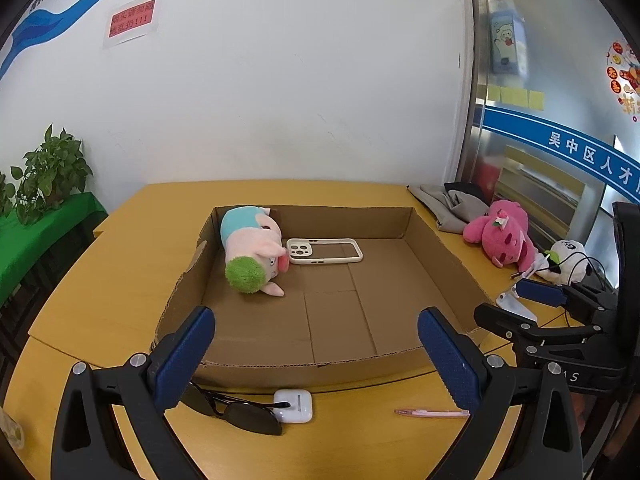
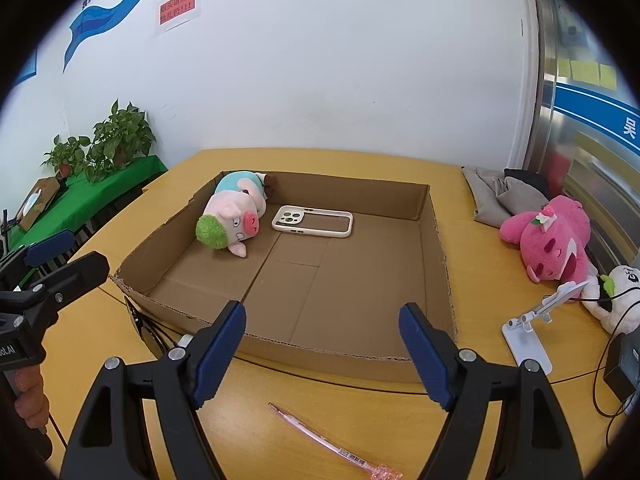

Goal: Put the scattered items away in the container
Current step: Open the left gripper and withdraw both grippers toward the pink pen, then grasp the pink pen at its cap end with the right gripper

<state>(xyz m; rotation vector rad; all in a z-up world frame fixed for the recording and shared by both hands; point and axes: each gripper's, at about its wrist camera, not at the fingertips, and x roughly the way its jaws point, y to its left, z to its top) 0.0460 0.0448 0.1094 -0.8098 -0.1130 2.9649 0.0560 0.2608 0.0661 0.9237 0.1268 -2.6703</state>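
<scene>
A shallow cardboard box lies on the yellow table. Inside it lie a pig plush and a white phone case. In front of the box lie black sunglasses, a white earbud case and a pink pen. My left gripper is open and empty above the box's near wall. My right gripper is open and empty above the pen; it also shows in the left wrist view.
To the right of the box lie a pink bear plush, a white panda plush, a white phone stand, grey cloth and black cables. Potted plants stand on a green surface at left.
</scene>
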